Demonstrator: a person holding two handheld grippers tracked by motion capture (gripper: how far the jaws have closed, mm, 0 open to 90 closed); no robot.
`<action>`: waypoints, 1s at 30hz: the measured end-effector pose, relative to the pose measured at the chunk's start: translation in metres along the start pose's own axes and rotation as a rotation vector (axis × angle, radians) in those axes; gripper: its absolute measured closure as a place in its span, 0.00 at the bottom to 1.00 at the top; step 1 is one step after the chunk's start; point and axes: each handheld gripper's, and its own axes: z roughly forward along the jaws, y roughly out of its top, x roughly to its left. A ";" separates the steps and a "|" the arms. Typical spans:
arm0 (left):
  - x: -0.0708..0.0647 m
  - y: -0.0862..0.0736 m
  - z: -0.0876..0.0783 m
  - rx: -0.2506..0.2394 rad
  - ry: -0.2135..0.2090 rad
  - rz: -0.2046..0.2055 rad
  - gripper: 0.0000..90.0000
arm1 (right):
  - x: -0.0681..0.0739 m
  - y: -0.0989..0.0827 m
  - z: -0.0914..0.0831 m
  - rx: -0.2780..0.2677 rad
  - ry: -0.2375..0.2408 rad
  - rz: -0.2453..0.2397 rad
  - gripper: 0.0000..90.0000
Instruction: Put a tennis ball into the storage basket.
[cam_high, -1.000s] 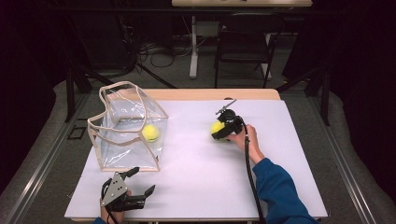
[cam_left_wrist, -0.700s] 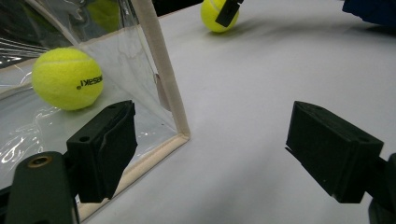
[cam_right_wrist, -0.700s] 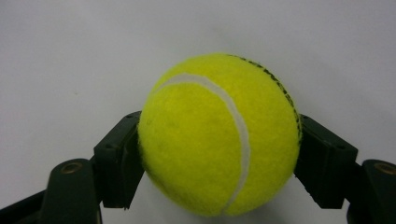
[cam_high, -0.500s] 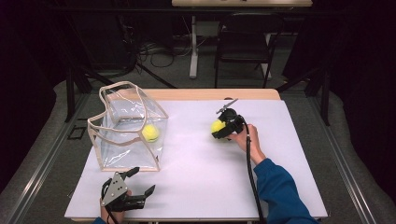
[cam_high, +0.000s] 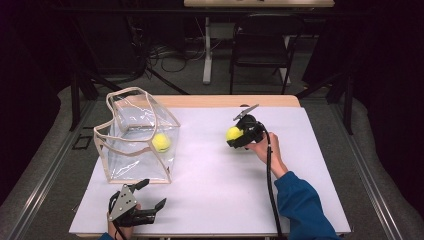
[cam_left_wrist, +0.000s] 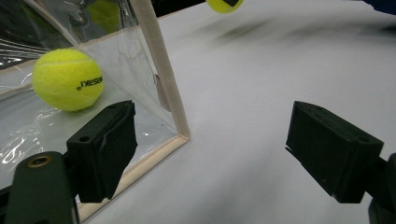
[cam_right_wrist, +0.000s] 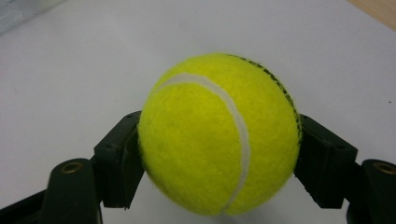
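Observation:
My right gripper (cam_high: 235, 137) is shut on a yellow tennis ball (cam_high: 233, 133), held a little above the white table top right of centre. In the right gripper view that ball (cam_right_wrist: 219, 135) sits squeezed between both black pads (cam_right_wrist: 119, 161). A second tennis ball (cam_high: 160, 142) lies inside the clear plastic bag (cam_high: 120, 150) at the table's left. My left gripper (cam_high: 150, 195) rests open near the front left edge, just in front of the bag. In the left gripper view its pads (cam_left_wrist: 105, 147) stand wide apart, with the bag's cream corner seam (cam_left_wrist: 161, 79) and the inner ball (cam_left_wrist: 67, 79) close ahead.
The white sheet (cam_high: 215, 200) covers most of the wooden table (cam_high: 225, 101). A black cable (cam_high: 270, 180) trails from the right gripper along a blue sleeve (cam_high: 300, 210). A chair (cam_high: 260, 50) and a table leg (cam_high: 206, 50) stand on the floor beyond.
My right gripper has lifted slightly with the tennis ball in it. The left gripper, the bag and the ball inside it have stayed put.

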 end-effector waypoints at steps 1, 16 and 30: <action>0.000 0.000 0.000 0.002 0.000 -0.001 0.18 | 0.001 0.000 -0.001 -0.010 0.000 0.002 0.28; 0.000 0.000 0.000 0.001 0.000 -0.002 0.18 | 0.016 0.006 -0.018 -0.030 -0.002 -0.043 0.28; 0.000 0.000 0.000 0.000 0.000 0.000 0.18 | 0.031 0.011 -0.025 -0.041 0.008 -0.083 0.28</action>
